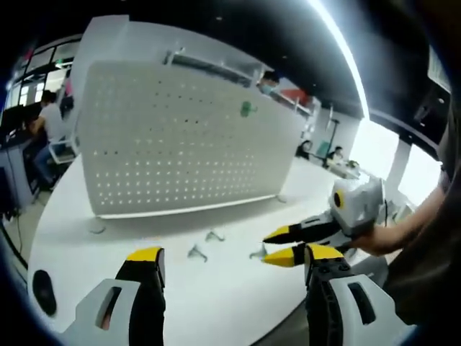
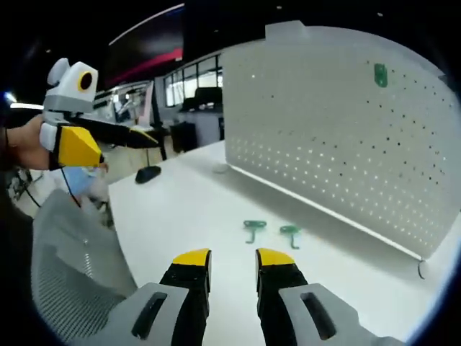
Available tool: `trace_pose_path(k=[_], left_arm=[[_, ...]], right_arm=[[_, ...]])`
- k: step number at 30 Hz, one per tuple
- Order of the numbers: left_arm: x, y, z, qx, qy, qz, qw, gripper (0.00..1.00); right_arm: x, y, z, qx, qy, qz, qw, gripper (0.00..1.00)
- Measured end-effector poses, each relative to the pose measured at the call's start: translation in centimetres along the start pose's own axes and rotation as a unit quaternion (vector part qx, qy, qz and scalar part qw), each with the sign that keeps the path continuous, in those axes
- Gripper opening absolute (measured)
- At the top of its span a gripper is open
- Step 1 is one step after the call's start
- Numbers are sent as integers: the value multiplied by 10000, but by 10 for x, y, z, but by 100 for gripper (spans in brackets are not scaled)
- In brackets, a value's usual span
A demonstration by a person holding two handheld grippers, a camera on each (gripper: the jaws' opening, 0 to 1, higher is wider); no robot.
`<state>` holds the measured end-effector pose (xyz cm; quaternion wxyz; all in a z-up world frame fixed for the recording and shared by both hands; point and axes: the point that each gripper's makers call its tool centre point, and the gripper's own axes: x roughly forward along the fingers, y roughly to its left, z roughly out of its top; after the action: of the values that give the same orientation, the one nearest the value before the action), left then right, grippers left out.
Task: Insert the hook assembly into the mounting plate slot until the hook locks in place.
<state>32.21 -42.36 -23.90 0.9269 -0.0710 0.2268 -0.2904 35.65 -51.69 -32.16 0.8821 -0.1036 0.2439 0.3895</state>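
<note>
white counter (image 2: 180,209) carries an upright pegboard (image 2: 338,130) – 1 green hook (image 2: 380,74) already hangs at upper right of the right gripper view. 2 loose hooks (image 2: 254,228) lie at lower centre, untouched. right hand-held gripper (image 2: 233,261) narrow and empty – left hand-held gripper (image 1: 230,256) wide, empty. insertion not yet begun.

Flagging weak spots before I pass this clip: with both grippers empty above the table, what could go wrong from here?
The small green hooks lying on the white table are flat and close together, so the right gripper may nudge the neighbouring hook while picking.

The white perforated mounting plate has many alike holes; the hook could enter a wrong one. One green hook already hangs there.

The plate stands on small feet; pushing might shift it.
</note>
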Motion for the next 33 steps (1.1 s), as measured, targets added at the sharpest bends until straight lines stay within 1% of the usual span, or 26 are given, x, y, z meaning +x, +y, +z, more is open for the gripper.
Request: trace_pose_path(k=[4,6,9,12,14,17,20,21,23,26,33], left_arm=[[0,6,-1,-39,22,43,10000,80],[0,8,-1,-45,37,59,10000,80],[0,10,-1,-63,54,72,9999,80],[2,12,0,-73,68,91,9999,80],[4,12,1,-74,74,86,9999,80],[6,13,3,-95,61,76,9999,80],[7,13,4,-90,66,61,9999,80],[8,14,4,-85,73,62,9999,80],[8,15,3,-103,78,60,9999,80],[9,19,0,-125,148,82,9998,80],[10,24,-2,-166,156,128,9997,80]], right_arm=[[20,-6,-1,-39,113,64,9999,23],[31,-7,-4,21,176,90,9998,23],[47,-7,-9,27,285,89,9995,22],[66,-6,-14,167,367,145,9991,22],[75,-5,-18,258,477,196,9983,22],[90,-6,-19,251,559,198,9979,22],[99,-8,-20,326,630,183,9973,22],[104,-9,-22,339,710,164,9968,22],[110,-10,-21,347,707,154,9968,21],[122,-18,-24,371,808,57,9960,21],[137,-28,-34,366,1058,14,9937,20]])
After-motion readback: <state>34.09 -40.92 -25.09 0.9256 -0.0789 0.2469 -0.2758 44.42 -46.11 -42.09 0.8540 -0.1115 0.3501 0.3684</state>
